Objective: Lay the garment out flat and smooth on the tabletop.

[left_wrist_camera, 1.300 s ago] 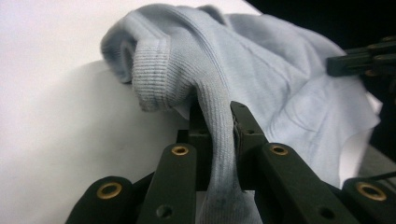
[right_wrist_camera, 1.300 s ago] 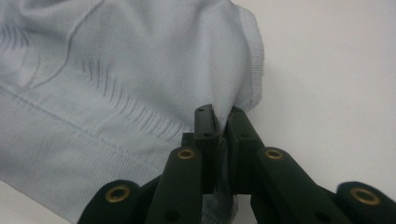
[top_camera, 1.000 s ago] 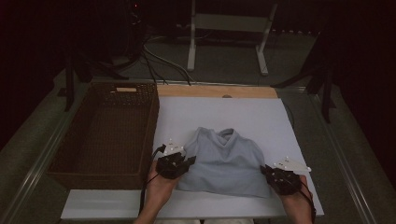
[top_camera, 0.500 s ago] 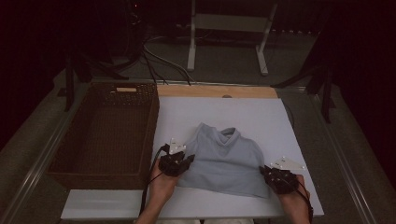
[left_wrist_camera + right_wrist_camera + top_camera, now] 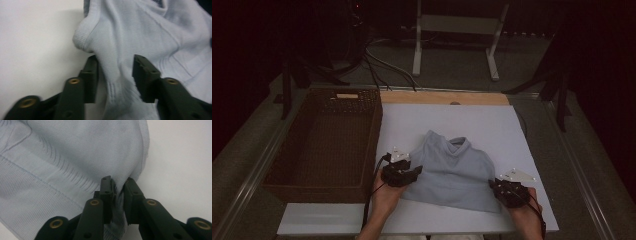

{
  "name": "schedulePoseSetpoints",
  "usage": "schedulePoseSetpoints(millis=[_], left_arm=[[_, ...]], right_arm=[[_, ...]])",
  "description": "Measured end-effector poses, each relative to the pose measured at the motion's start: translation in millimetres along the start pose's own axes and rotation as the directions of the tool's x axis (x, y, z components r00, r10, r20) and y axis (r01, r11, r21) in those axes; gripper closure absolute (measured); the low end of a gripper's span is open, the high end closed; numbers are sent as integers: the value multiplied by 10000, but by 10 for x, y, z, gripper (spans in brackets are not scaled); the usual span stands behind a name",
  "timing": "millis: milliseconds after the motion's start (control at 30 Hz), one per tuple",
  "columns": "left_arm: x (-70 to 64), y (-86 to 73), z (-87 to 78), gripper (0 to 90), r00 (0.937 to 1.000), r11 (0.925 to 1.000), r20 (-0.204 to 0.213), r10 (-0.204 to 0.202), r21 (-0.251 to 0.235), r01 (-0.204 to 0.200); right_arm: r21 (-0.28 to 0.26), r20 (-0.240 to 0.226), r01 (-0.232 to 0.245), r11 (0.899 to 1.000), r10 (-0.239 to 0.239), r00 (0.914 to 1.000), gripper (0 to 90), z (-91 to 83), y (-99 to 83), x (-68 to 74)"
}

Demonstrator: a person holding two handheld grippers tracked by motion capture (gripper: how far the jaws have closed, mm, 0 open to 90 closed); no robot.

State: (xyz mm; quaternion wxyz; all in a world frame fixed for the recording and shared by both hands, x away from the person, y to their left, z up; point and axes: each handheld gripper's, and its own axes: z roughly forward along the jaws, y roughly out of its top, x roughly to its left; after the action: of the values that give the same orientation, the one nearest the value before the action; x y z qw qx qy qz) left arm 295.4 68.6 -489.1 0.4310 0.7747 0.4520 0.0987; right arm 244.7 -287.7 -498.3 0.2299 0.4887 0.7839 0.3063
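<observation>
Pale blue sweater [image 5: 453,172] lies on white table [image 5: 512,130], beside basket [image 5: 324,142]. Right gripper [image 5: 119,186] pinches its hem; left gripper [image 5: 115,72] spread around fold. Close left fully, then lift both evenly.

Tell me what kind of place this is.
Probably a lab or recording setup, not a home: a white table on a dim floor with loose cables, a metal stand, a wicker basket beside a pale blue garment.
</observation>
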Motion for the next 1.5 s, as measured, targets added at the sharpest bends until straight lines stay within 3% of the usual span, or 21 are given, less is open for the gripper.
schedulePoseSetpoints(millis=[133,167,233,433,633,733,1000,1267,1500], left_arm=[[-11,-8,-60,427,9998,9997,174,97,-206,-94],[-12,-15,-82,417,9998,9995,198,84,-297,-78],[-7,-30,-115,412,9994,9991,338,41,-429,-26],[4,-73,-157,338,9990,9981,438,133,-607,-106],[13,-90,-185,231,9991,9973,405,107,-724,-78],[25,-111,-200,220,9988,9965,490,86,-838,-45],[35,-157,-215,220,9979,9967,637,98,-810,-46],[43,-210,-207,222,9971,9974,760,78,-718,-23],[56,-262,-178,280,9984,9994,568,79,-335,-60]], right_arm=[[-50,61,-45,10000,45,10000,733,-3,4,9],[-118,71,-172,9998,173,9998,668,-11,8,9],[-127,75,-216,9997,217,9997,652,-16,9,9],[-386,-307,-772,9963,760,9966,450,-67,4,-5],[-488,-342,-815,9955,799,9962,367,-114,-13,12],[-394,-419,-957,9946,940,9947,326,-138,-48,0],[-203,-441,-1129,9934,1119,9927,311,-172,-130,-42],[-61,-635,-1417,9899,1411,9880,375,-193,-212,-102],[39,-520,-1347,9909,1348,9895,410,-169,-231,-109]])
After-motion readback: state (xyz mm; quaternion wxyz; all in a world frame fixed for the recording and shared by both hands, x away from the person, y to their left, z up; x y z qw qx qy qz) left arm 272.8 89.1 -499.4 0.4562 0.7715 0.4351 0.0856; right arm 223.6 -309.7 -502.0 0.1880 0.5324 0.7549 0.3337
